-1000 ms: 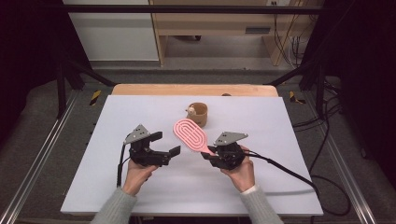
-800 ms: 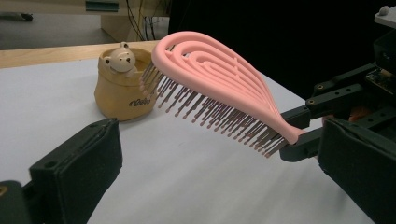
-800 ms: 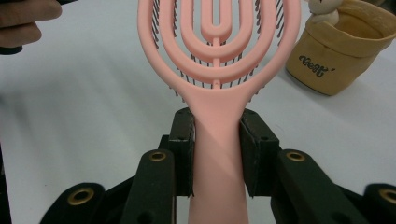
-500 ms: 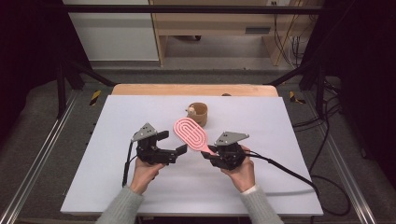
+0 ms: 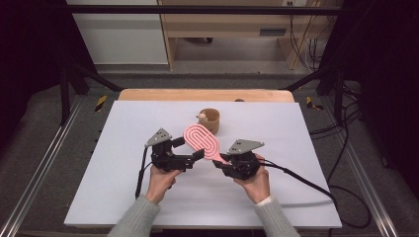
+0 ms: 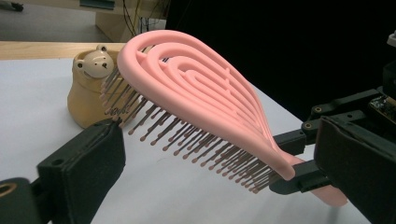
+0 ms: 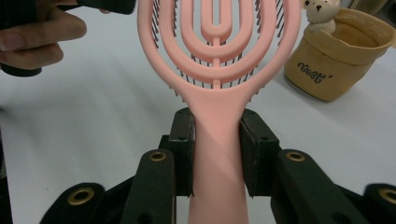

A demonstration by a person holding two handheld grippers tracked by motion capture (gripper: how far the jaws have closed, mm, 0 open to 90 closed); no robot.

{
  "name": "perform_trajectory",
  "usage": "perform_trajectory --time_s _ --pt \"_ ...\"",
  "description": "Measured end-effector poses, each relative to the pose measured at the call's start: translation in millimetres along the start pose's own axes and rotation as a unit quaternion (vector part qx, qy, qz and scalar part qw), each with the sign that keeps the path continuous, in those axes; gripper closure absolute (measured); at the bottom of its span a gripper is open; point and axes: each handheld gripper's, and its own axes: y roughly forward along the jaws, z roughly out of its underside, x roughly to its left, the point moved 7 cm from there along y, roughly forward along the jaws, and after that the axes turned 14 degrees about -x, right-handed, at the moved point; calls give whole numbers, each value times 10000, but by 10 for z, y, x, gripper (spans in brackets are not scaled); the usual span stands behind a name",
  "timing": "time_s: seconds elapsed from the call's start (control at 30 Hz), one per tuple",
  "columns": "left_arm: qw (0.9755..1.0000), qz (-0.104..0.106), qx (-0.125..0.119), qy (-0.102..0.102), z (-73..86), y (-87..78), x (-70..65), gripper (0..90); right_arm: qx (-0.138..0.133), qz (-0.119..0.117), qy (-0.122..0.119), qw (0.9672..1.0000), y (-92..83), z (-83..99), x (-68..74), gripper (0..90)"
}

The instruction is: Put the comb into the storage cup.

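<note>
The right gripper (image 7: 217, 154) clamped the pink hairbrush (image 7: 217, 70) handle, its bristles mostly hidden, while the left gripper (image 6: 219, 154) gaped apart.

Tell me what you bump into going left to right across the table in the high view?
Left gripper → pink brush → right gripper.

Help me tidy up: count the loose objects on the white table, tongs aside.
2: a pink hairbrush held mid-table by its handle in the right tongs, and a tan bear cup standing just behind it.
</note>
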Motion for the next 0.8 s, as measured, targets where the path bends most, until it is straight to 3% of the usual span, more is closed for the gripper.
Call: perform_trajectory --time_s 0.4,0.8 --pt "9996 -77 35 -251 33 103 0 118 -49 -46 -25 10000 -1 -7 18 696" --pt "9985 72 19 -538 43 142 -22 331 -130 -77 -57 9999 -2 -18 34 696"
